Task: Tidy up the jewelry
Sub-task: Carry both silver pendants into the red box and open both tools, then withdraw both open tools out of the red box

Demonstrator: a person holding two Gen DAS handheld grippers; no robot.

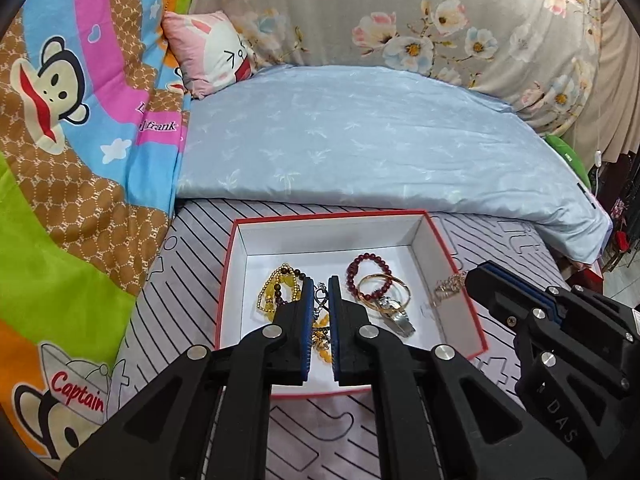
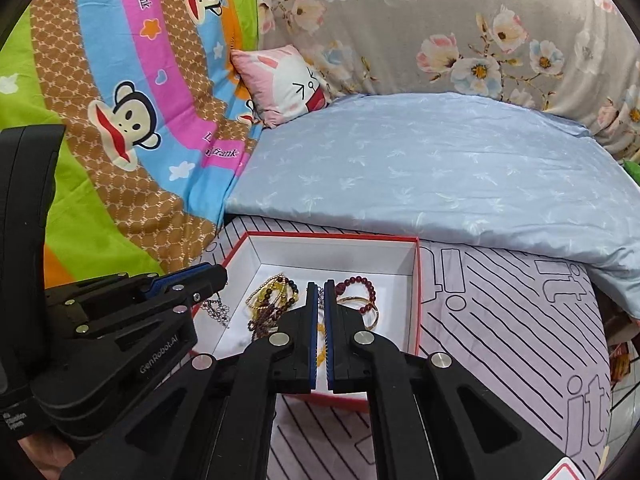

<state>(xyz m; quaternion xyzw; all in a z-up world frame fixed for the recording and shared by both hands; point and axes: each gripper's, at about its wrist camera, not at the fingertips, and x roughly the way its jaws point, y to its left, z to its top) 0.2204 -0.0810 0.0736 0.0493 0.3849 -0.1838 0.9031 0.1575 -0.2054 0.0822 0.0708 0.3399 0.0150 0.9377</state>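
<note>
A red-rimmed white box [image 1: 332, 216] [image 2: 332, 235] sits on the striped sheet. Inside lie yellow beads [image 1: 272, 292] [image 2: 264, 292], a dark red bead bracelet [image 1: 366, 264] [image 2: 360, 280], gold bangles [image 1: 406, 292] [image 2: 374, 316] and a silver watch [image 1: 396, 316]. My left gripper [image 1: 321, 280] [image 2: 222, 274] hangs over the box's left side, shut on a silver chain [image 2: 218, 312] [image 1: 320, 300] that dangles from its tips. My right gripper [image 2: 320, 283] [image 1: 470, 276] is above the box's right wall, shut on a rose-gold chain [image 1: 450, 285].
A folded light blue quilt [image 1: 360, 140] lies just behind the box. A cartoon monkey blanket [image 1: 60, 120] rises on the left, with a pink pillow [image 1: 208, 52] and floral bedding [image 1: 400, 8] at the back. The bed's edge drops off at the right.
</note>
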